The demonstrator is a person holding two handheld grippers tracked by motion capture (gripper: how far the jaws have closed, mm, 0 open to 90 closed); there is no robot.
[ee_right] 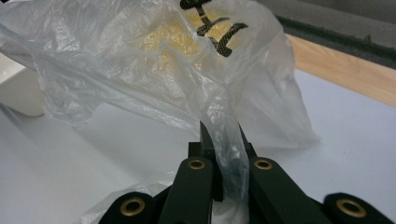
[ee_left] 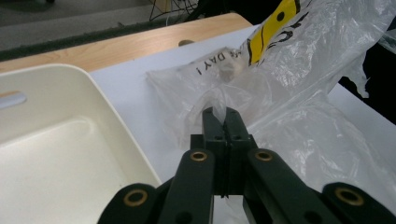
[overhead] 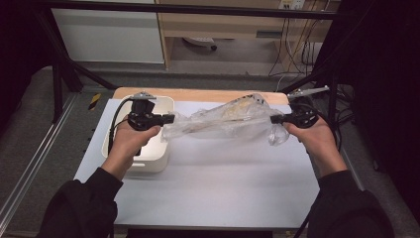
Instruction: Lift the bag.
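A clear plastic bag [overhead: 233, 119] with yellow and black print is stretched above the white table [overhead: 218, 183] between both grippers. My left gripper [overhead: 172, 118] is shut on the bag's left end, next to a white bin [overhead: 158, 158]. In the left gripper view the jaws [ee_left: 222, 116] pinch a fold of the bag [ee_left: 299, 70]. My right gripper [overhead: 273, 119] is shut on the bag's right end. In the right gripper view a twisted strip of the bag [ee_right: 154, 60] runs down between the jaws [ee_right: 222, 133].
The white bin [ee_left: 56, 154] sits at the table's left side, under my left hand, and looks empty inside. A wooden strip [overhead: 198, 94] runs along the far edge of the table. Dark frame posts [overhead: 57, 74] stand at both far corners.
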